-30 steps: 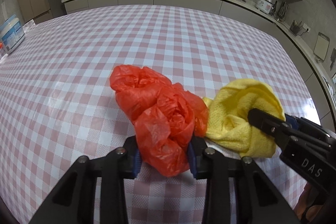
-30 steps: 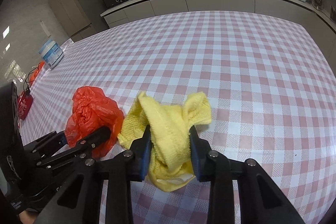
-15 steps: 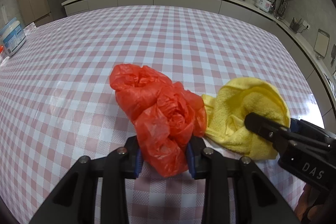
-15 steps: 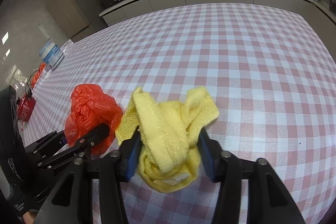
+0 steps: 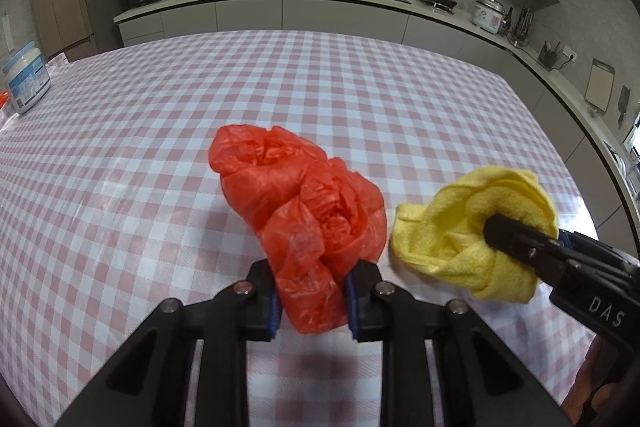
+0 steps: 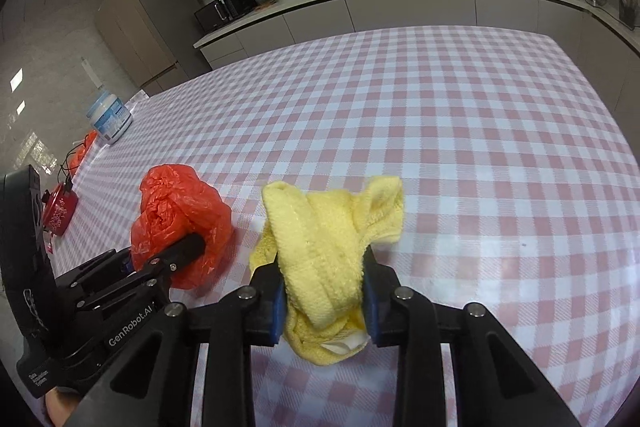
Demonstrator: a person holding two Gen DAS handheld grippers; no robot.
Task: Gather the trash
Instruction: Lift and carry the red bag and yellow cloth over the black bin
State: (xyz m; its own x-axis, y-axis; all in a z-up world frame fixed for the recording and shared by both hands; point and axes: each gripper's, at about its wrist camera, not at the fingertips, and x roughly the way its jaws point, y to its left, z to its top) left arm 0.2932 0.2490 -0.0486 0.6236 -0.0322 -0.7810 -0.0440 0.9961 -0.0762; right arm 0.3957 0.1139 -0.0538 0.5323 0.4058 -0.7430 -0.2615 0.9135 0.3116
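Left gripper (image 5: 312,297) just squeezed tighter, clamped on red plastic bag (image 5: 304,211). Right gripper (image 6: 324,301) clamped on yellow cloth (image 6: 332,247), just right of the bag, a narrow gap between. Both bundles near the checked table's (image 5: 280,87) near edge. Beyond the bag, wide bare cloth up to the far edge; white tub (image 5: 26,83) far left of the bag.

The crumpled thin plastic bag (image 5: 304,227) is orange-red. Just beside it, the bunched terry cloth (image 6: 332,259) is pale yellow. Under both, the glossy tablecloth (image 5: 360,99) has pink and white checks. Far from the bag, the round plastic tub (image 5: 26,83) is white with a blue label.
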